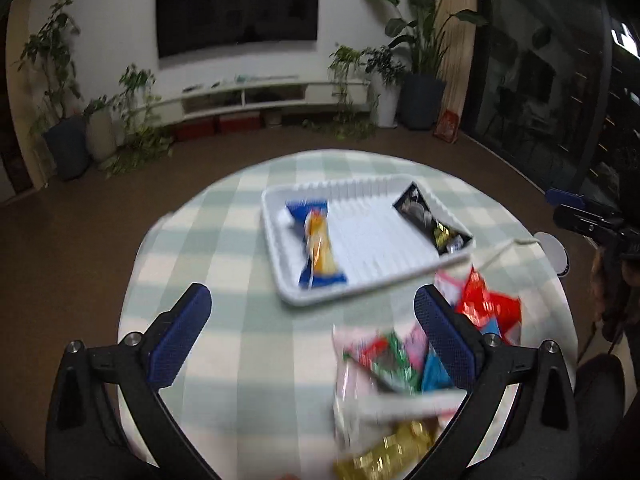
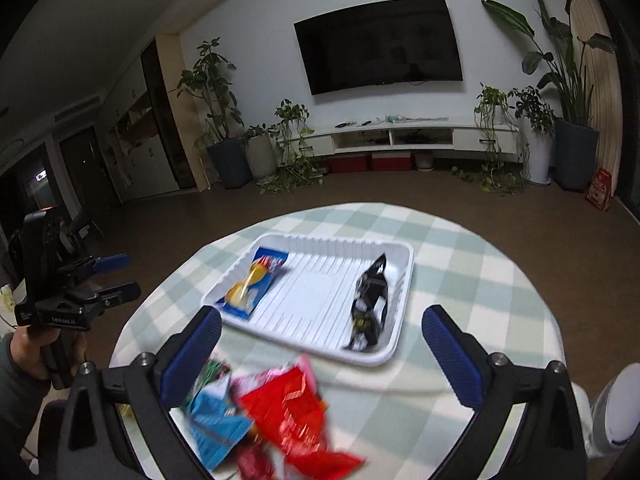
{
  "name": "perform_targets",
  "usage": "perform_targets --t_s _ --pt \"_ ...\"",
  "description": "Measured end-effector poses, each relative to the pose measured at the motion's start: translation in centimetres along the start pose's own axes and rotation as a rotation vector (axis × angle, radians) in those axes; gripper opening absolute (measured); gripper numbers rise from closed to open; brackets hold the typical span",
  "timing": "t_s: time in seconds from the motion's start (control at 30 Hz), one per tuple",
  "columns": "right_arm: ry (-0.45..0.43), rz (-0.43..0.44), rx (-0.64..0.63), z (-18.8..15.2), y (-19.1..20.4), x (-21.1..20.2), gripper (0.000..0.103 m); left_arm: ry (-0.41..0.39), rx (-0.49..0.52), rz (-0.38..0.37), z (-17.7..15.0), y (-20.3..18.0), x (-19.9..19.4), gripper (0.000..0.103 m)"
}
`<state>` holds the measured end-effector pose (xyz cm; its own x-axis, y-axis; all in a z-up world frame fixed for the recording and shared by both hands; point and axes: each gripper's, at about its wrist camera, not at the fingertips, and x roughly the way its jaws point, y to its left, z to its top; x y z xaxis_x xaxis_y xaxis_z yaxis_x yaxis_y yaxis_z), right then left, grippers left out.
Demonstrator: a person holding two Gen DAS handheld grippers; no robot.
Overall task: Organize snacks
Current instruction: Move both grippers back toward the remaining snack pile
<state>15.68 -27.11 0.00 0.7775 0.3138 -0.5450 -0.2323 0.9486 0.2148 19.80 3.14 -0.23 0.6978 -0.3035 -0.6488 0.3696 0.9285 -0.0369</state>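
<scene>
Checked tablecloth [image 2: 460, 264], white tray [image 2: 404, 280] partly filled. Both grippers [image 1: 312, 308] [image 2: 322, 330] spread, empty. Red packet [image 2: 296, 412]: light, crinkly, slippery; best pinched at sealed edge.

One tray [image 2: 404, 276], two packets [image 2: 252, 288] inside

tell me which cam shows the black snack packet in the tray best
The right wrist view. There the black packet lies nearly whole and unblocked along the right side of the white tray. The left wrist view also shows the packet, but farther off, more blurred, and tucked against the tray's right wall.
</scene>
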Motion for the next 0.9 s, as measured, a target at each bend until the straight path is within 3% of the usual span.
perform_targets --t_s 0.1,0.23,0.33,0.47,0.63,0.9 --pt "0.002 -0.030 -0.008 -1.9 1.3 -1.8 0.099 -0.011 -0.029 -0.064 -3.1 0.2 -2.6 0.103" --pt "0.056 -0.002 0.076 -4.5 1.9 -3.5 0.095 0.076 -0.023 -0.123 -7.0 -0.9 -3.8 0.103" --pt "0.075 0.010 0.091 -6.4 3.1 -4.4 0.095 0.117 0.023 -0.093 -9.7 -2.5 -4.0 0.103" --pt "0.111 -0.013 0.025 -8.7 5.0 -4.5 0.094 0.155 0.003 -0.082 -12.3 -3.0 -3.5 0.103" --pt "0.181 -0.010 0.056 -10.9 5.9 -3.8 0.084 0.206 0.039 -0.075 -12.7 -3.5 -2.1 0.103" --pt "0.238 0.079 0.110 -12.4 7.9 -2.8 0.080 0.269 0.237 -0.177 -11.1 -3.8 0.8 0.103"
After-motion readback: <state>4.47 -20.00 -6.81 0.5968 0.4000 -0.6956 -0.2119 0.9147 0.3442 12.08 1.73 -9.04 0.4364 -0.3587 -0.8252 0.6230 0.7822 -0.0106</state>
